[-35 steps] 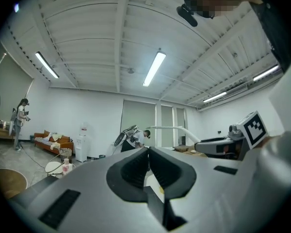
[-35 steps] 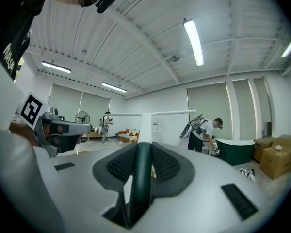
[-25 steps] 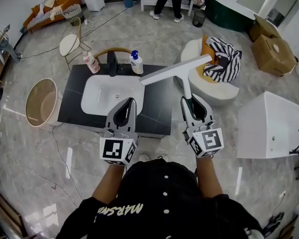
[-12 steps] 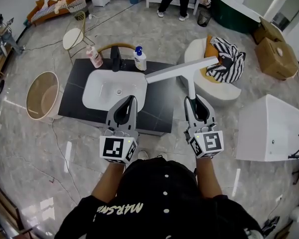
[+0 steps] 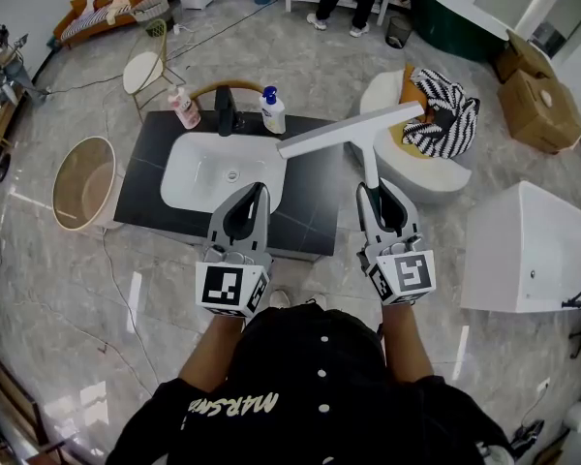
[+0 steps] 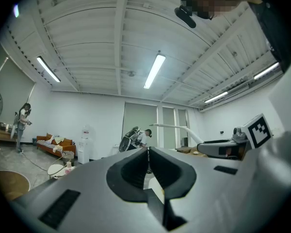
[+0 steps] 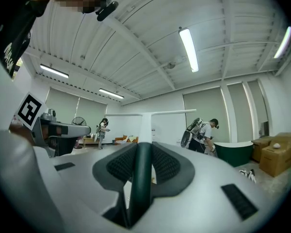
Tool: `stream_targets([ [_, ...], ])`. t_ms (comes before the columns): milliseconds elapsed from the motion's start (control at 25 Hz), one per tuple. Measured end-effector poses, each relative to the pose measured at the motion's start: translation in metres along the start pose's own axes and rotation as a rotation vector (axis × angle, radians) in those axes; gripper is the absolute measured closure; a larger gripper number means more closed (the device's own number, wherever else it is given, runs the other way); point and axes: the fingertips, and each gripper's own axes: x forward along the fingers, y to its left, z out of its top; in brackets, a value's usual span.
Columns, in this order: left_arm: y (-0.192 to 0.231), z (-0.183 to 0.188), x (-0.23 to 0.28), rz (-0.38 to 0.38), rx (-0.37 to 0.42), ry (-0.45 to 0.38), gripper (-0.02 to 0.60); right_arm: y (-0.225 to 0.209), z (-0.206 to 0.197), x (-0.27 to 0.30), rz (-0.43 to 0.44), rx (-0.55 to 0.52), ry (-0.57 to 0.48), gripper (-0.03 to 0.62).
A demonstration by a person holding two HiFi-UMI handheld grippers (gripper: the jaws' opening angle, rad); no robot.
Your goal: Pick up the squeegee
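the right gripper (image 5: pixel 373 194) clamps the squeegee (image 5: pixel 349 132) handle, blade raised at upper centre of the head view, left gripper (image 5: pixel 255 197) closed and empty; pickup looks complete, so the next move calls only for a firm hold.

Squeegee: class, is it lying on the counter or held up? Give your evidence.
Held up. The right gripper is shut on the squeegee's dark green handle; its white blade stands clear of the counter.
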Motion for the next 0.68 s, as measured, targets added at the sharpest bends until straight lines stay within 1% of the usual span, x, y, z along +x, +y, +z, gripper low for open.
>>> stream_targets([
  [680,-0.0025,0.0003,-0.0010,0.008,-0.006,-0.010,0.563,0.0032,0.0019,0.0014,0.020,-0.006,-0.006,0.507],
])
